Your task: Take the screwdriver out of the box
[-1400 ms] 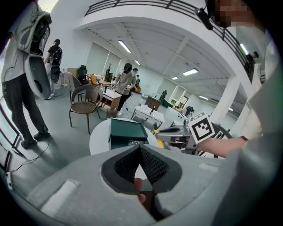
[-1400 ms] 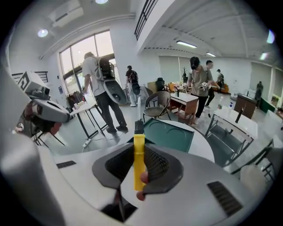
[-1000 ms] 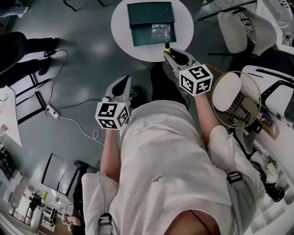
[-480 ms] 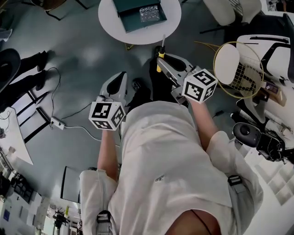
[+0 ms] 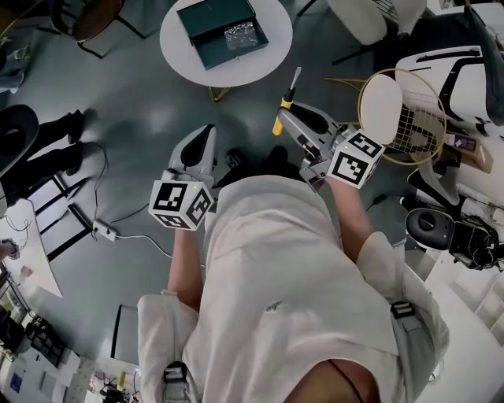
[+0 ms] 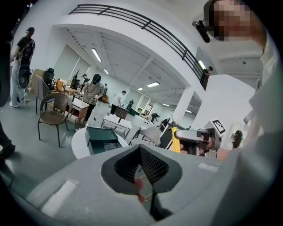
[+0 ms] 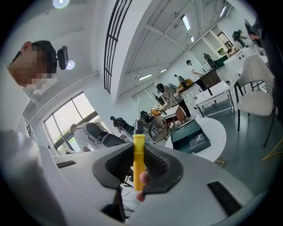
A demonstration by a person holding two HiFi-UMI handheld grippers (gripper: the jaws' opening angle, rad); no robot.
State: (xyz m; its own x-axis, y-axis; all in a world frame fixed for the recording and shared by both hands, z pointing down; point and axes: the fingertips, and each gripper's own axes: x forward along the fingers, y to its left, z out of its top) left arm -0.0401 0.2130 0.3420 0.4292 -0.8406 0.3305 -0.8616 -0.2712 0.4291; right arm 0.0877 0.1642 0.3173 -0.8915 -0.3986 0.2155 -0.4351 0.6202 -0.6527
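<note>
Grey floor [image 5: 150,102]; screwdriver [image 5: 288,96] in right tongs [image 5: 281,120]

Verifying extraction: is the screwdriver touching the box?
Apart. Head view: the screwdriver is clear of the table, with bare floor between it and the box.

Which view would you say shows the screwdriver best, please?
The right gripper view: the screwdriver stands close up, yellow handle clamped in the right tongs. The head view shows it whole but small, clear of the box. The left gripper view catches mostly its yellow handle, far off.
</note>
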